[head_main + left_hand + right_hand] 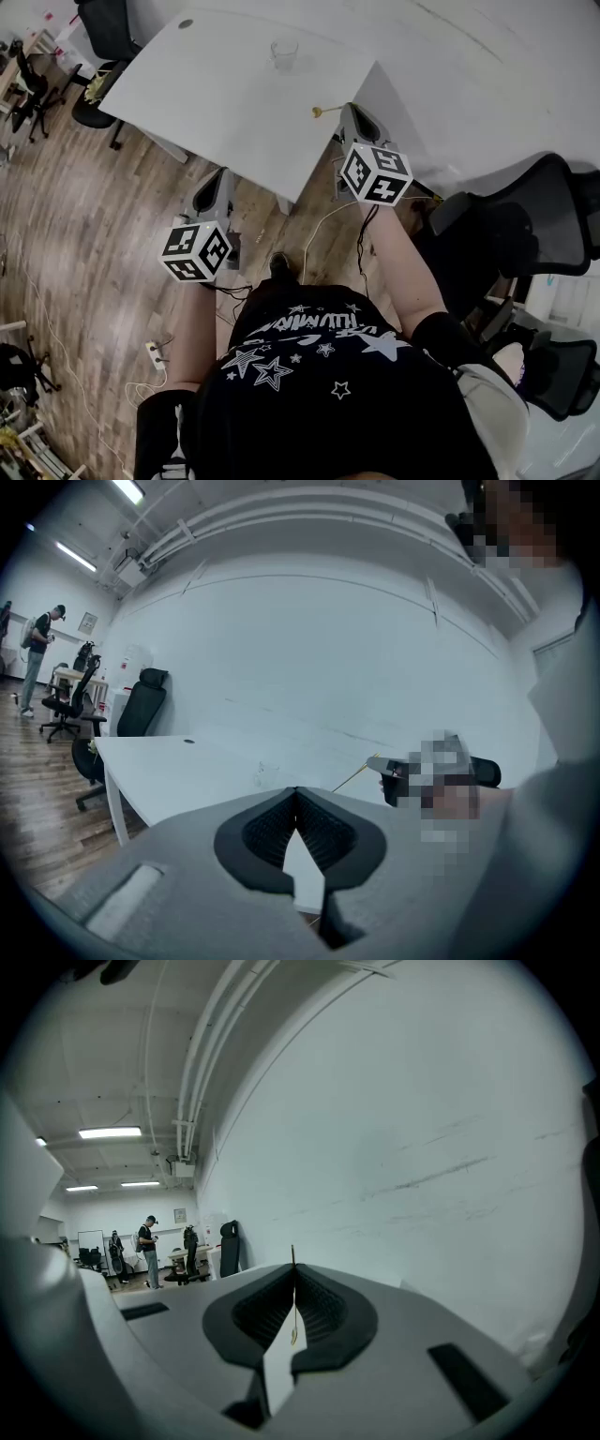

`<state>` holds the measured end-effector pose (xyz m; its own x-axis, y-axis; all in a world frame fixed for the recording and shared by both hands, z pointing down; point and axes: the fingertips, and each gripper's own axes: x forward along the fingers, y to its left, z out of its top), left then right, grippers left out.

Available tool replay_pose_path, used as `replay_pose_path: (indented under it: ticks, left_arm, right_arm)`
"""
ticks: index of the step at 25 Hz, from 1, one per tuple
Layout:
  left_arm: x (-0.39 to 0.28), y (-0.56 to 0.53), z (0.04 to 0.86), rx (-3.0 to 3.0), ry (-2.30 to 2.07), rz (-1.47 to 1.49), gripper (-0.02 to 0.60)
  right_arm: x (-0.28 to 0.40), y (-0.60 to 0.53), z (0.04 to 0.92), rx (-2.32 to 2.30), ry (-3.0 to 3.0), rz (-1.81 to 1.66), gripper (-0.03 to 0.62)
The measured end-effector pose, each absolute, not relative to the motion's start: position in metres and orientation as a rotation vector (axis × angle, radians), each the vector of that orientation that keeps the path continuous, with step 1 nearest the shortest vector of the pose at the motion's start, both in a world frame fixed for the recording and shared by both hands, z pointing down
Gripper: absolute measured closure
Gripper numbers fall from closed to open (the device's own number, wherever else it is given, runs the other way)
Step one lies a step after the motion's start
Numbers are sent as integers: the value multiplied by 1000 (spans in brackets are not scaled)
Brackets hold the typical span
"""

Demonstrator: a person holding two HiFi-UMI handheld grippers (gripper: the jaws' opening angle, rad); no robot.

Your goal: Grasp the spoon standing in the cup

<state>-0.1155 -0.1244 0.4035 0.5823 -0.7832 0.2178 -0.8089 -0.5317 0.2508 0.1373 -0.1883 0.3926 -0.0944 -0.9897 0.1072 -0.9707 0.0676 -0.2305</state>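
Wooden floor [84, 234] lies under the person, whose two arms reach forward toward a white table [206, 103]. Nearest, the left gripper [221, 174] hovers over the floor just short of the table edge; in the left gripper view its jaws are pressed together with nothing between them. Further forward and to the right, the right gripper [349, 109] is at the table's near corner. Its jaws are closed on the thin gold spoon [293, 1302], which runs upright between the pads in the right gripper view and juts out past the tip in the head view. Beyond it, well apart from the spoon, a clear glass cup [284, 52] stands on the table. A black office chair [105, 28] sits at the table's far side.
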Motion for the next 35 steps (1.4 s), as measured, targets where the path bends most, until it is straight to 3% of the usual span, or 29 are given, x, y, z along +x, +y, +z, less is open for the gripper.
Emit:
replay_pose_path:
  ticks: [35]
  left_arm:
    - [-103,41,401,2414,-1465,32,574]
  right_arm:
    - [143,-30,399,-1887,2419,-372,579]
